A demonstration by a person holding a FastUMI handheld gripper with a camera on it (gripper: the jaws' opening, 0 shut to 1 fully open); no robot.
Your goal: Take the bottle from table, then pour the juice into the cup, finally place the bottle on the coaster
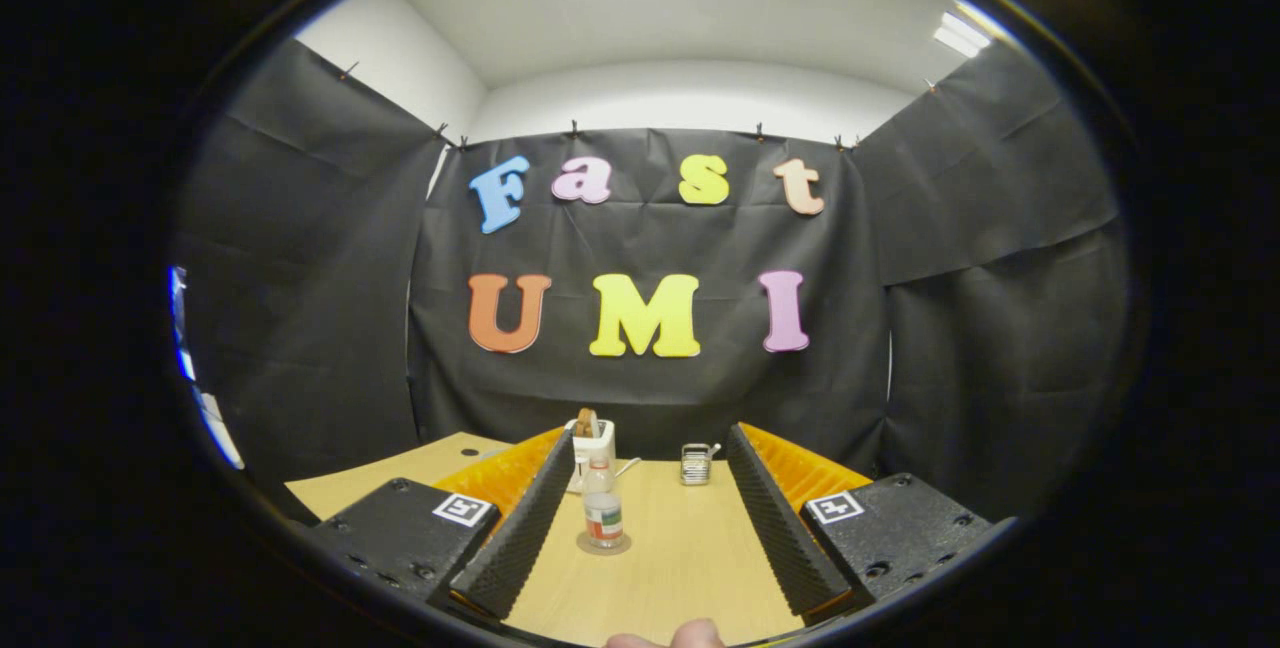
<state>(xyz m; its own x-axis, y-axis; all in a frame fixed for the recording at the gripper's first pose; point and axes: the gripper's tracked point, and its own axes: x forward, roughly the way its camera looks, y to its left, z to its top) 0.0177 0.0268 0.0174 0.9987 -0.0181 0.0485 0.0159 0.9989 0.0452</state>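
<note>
A small clear bottle (602,513) with a coloured label stands upright on a round coaster (604,545) on the wooden table (690,568). It is between my fingers, close to the left finger (520,528) and not touching it. My gripper (652,434) is open, with nothing held. Beyond the bottle stands a white cup (593,445) with something brown in it. A small ribbed glass cup (695,464) sits near the tip of the right finger (775,518).
The table ends at the black cloth wall just behind the two cups. A person's fingertip (668,637) shows at the near edge of the table. Bare tabletop lies between the bottle and the right finger.
</note>
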